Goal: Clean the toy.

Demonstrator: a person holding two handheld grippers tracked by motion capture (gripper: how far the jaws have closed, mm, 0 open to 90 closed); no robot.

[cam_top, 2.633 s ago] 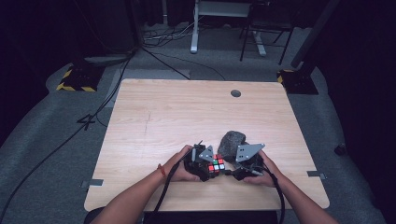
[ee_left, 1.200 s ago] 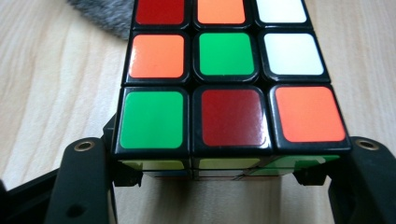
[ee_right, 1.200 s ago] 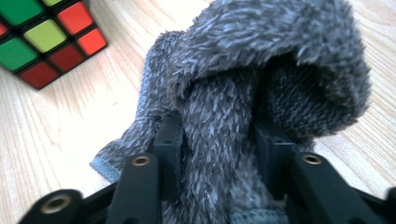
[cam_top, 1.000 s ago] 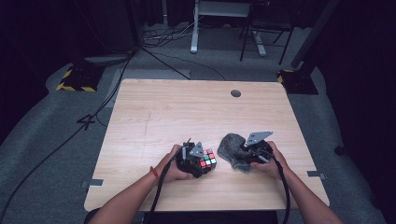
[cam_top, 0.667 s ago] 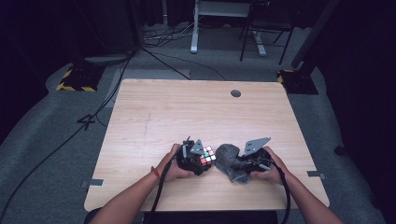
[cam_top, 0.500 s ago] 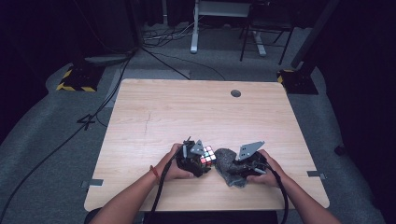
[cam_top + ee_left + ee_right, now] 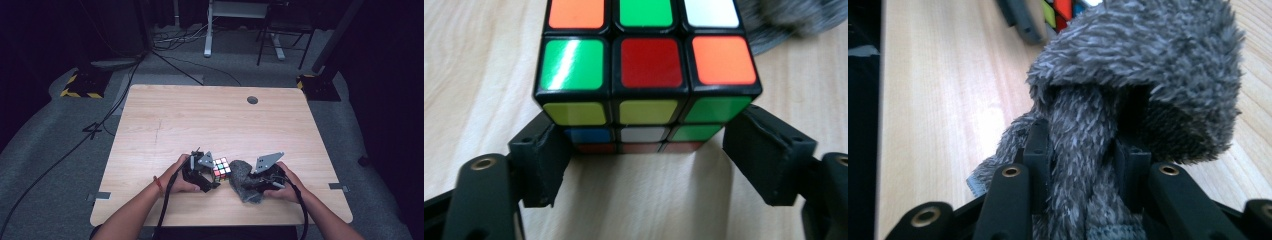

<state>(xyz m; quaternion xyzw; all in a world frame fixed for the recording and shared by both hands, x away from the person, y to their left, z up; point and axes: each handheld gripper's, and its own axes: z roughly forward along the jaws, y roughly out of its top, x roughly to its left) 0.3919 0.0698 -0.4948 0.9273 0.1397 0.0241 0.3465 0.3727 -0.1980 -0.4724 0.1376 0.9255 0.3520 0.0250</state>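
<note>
One puzzle cube (image 7: 221,167), one grey fuzzy cloth (image 7: 245,179), two tongs, left tongs (image 7: 202,172), right tongs (image 7: 260,181), one table (image 7: 210,120)

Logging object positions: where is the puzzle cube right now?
High view: the puzzle cube sits near the table's front edge, between left gripper and grey fuzzy cloth.

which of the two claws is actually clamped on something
The right claw: its jaws pinch the grey fuzzy cloth. The left claw just straddles the puzzle cube, with gaps beside both jaws.

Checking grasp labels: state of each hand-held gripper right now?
Left hand-held gripper: open, jaws just closing around the Rubik's cube, pads not pressing.
Right hand-held gripper: shut on the grey fuzzy cloth.
</note>
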